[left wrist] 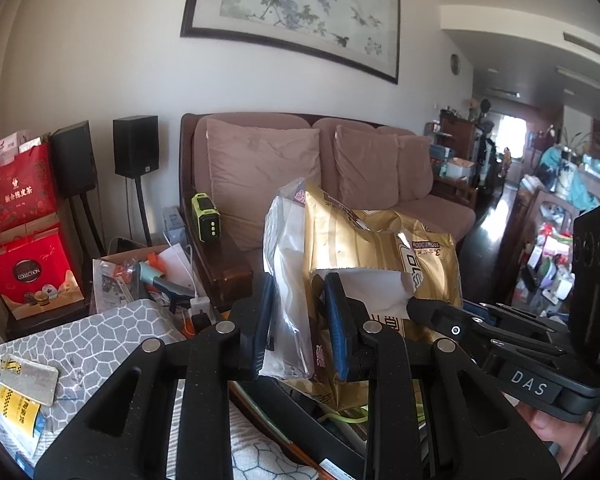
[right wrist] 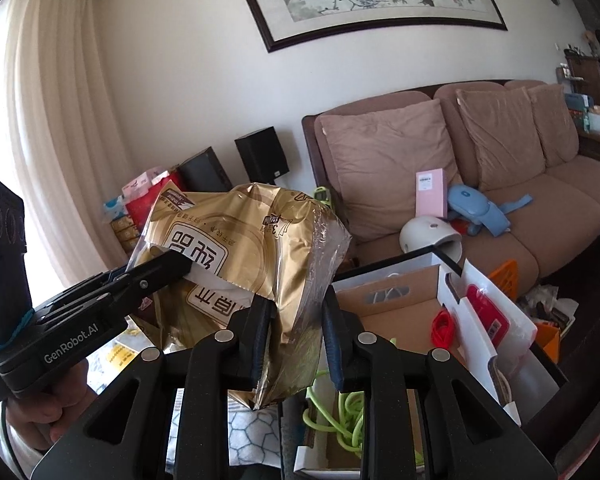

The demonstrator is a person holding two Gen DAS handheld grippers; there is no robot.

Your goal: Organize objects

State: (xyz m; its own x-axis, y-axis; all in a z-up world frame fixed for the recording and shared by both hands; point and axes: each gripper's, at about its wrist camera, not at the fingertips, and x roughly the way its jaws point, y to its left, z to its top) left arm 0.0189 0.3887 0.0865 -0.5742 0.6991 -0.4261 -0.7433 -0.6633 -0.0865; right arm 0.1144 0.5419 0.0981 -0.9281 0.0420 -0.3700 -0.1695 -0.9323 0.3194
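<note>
Gold foil bag (right wrist: 236, 264): held aloft over the cluttered table (left wrist: 112, 320), pinched between narrowly parted jaws of left gripper (left wrist: 296, 316) and right gripper (right wrist: 296, 332); not yet put away; open cardboard box (right wrist: 392, 300) just beside; surrounding clutter seemingly unsorted.

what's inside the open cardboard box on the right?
In the cardboard box: white cable at the back, green cord in front. The tools and gold bag hide its left part.
</note>
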